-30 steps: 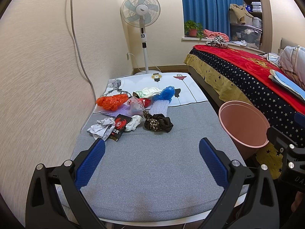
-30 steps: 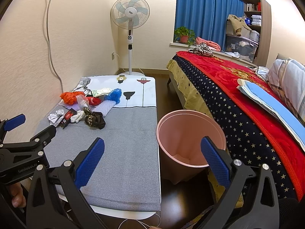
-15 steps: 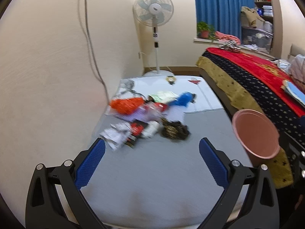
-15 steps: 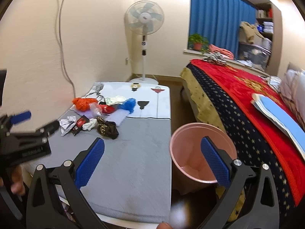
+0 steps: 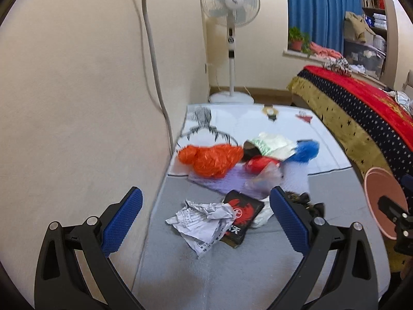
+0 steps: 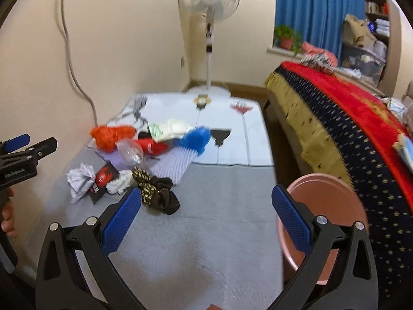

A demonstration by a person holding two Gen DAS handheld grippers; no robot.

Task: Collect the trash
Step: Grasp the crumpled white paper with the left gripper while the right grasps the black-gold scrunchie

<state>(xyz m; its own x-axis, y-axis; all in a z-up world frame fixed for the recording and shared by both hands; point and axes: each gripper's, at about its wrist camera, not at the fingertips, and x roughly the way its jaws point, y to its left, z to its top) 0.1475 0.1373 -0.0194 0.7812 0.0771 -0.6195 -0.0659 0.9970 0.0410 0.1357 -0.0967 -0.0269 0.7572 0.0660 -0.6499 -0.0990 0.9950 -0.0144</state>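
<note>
Left claw (image 5: 204,214) spread wide, empty. Crumpled paper (image 5: 204,219) lies straight ahead between its fingers, low on the grey surface (image 5: 232,271), overlapping a black packet (image 5: 242,214) with a red crest and white characters, unreadable. Left hand looks nearer. Right claw (image 6: 206,215) also wide, empty; dark cloth wad (image 6: 157,193) ahead-left, pink bin (image 6: 317,191) just right. Orange bag (image 5: 209,159) farther back.

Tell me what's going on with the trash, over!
Left gripper open, empty, aimed at crumpled paper. Right gripper open, empty. Trash pile on the mat, none picked up. Pink bin beside the mat, path clear.
</note>
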